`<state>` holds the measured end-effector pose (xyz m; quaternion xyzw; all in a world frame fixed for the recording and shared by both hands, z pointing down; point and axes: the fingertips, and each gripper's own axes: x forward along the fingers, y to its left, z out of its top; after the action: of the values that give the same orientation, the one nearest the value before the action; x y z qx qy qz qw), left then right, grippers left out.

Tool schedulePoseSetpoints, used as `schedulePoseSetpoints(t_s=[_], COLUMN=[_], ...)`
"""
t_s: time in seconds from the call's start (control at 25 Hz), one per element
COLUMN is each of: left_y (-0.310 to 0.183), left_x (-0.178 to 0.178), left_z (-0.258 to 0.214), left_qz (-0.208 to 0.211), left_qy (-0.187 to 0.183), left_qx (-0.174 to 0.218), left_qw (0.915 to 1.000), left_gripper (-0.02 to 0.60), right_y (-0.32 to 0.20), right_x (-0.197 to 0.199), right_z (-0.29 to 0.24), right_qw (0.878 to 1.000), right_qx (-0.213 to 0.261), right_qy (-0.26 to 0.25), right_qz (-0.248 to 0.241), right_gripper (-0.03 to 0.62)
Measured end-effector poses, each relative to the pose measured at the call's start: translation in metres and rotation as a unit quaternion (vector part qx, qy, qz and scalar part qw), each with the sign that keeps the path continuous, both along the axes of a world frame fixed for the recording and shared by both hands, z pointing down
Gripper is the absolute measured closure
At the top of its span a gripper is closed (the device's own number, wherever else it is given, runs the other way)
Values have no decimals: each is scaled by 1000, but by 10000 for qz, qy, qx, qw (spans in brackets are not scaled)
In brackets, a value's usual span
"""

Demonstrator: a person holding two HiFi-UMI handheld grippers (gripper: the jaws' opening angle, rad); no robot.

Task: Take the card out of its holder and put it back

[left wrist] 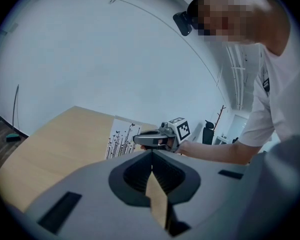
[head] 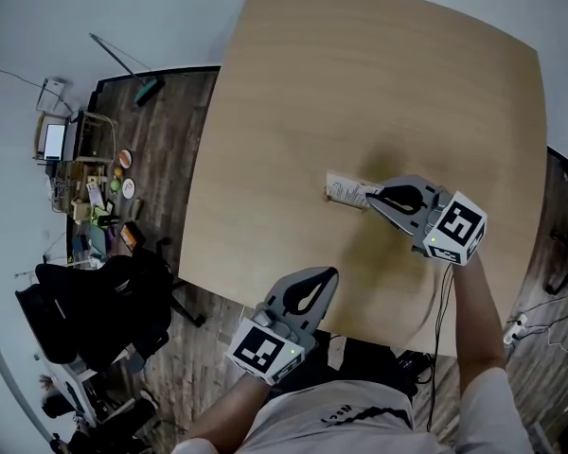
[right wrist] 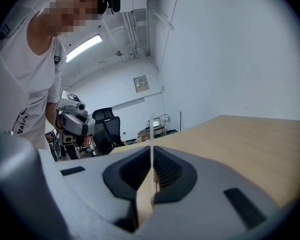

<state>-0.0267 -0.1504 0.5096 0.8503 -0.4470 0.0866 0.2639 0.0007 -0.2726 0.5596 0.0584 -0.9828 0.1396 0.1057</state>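
So the right claw is clamped shut on the thin white card with the black tree-and-bird print; in the right gripper view you see the card edge-on, pinched right between the jaws. The card stands upright out near the middle of the pale wooden desk, with its bottom edge at or just over the surface; I honestly can't tell which. Can't really make out the holder either; it's either hidden under the card or too small to see.

The left claw hangs back by the near edge of the desk, well apart from the card, jaws together with nothing in them.

My read: this is mid lift-out or mid re-seat, and I can't say which way it's going. Either way the next move wants the card kept dead vertical and moved straight along the slot; any tilt and it'll probably bind or drag the holder along.
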Motion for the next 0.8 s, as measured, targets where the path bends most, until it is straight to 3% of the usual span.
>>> schedulePoseSetpoints(t_s=[0.8], left_y=[3], left_x=[0], left_z=[22], left_qz=[-69], left_qy=[-70], left_qx=[-210], left_qw=[9997], left_gripper=[569], right_y=[-3], right_x=[-8], right_z=[31], right_qw=[9996], right_qx=[-106], right_qy=[160], right_qz=[-203], right_gripper=[569])
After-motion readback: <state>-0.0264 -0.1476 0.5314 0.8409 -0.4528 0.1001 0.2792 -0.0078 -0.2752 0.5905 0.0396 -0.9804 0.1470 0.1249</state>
